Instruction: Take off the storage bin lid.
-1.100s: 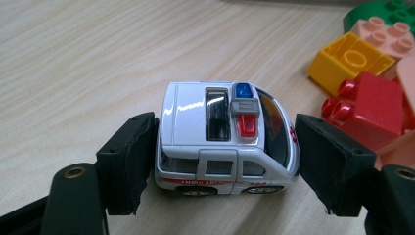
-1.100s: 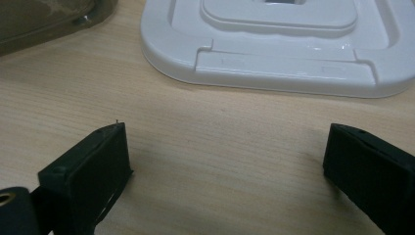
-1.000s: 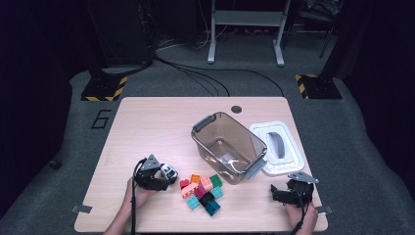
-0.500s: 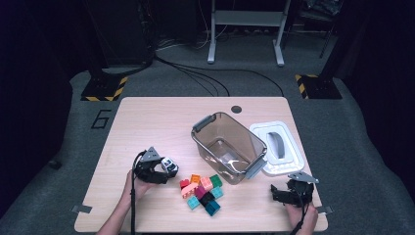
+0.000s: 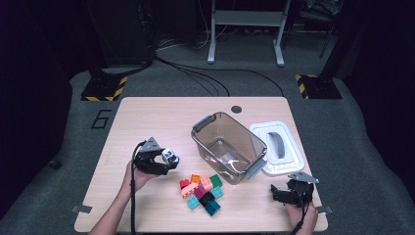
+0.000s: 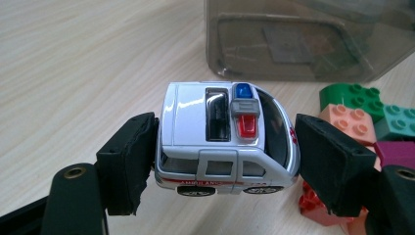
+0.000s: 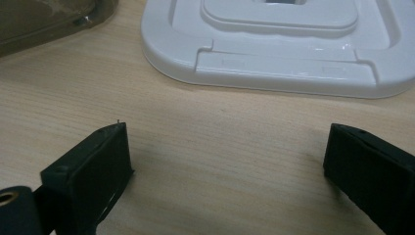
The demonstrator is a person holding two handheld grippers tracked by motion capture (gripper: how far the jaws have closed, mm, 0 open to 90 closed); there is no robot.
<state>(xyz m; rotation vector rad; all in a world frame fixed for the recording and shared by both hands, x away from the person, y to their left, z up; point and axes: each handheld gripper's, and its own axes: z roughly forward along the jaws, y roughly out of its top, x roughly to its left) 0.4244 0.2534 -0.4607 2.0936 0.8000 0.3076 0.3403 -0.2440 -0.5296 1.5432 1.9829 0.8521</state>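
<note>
The toy ambulance [image 6: 227, 139] is sitting between the 2 black jaws of the left gripper [image 5: 164, 160], and the pads are squeezing its front and back ends. It is white with a red stripe on its side and a blue and red light on its roof. In the left gripper view its wheels are hanging above the wood, so it is up in the air, left of the bin and above the pile of blocks.

Now going from big to small. The wooden table [image 5: 147, 117] is holding everything. The see-through brown bin [image 5: 227, 147] is standing open near the middle, with a grey handle at each end. The white lid [image 5: 276, 147] is lying flat just to the right of the bin, touching its side or very near it. The pile of toy blocks [image 5: 201, 193] is lying in front of the bin, near the person's side. The blocks are red, orange, pink, green, teal and dark purple, and they are bunched close together.

The right gripper [image 5: 292, 192] is resting low by the table's right front corner, in the person's right hand. Its 2 jaws are standing wide apart with bare wood between them. In the right gripper view, the white lid is lying just ahead of them.
</note>
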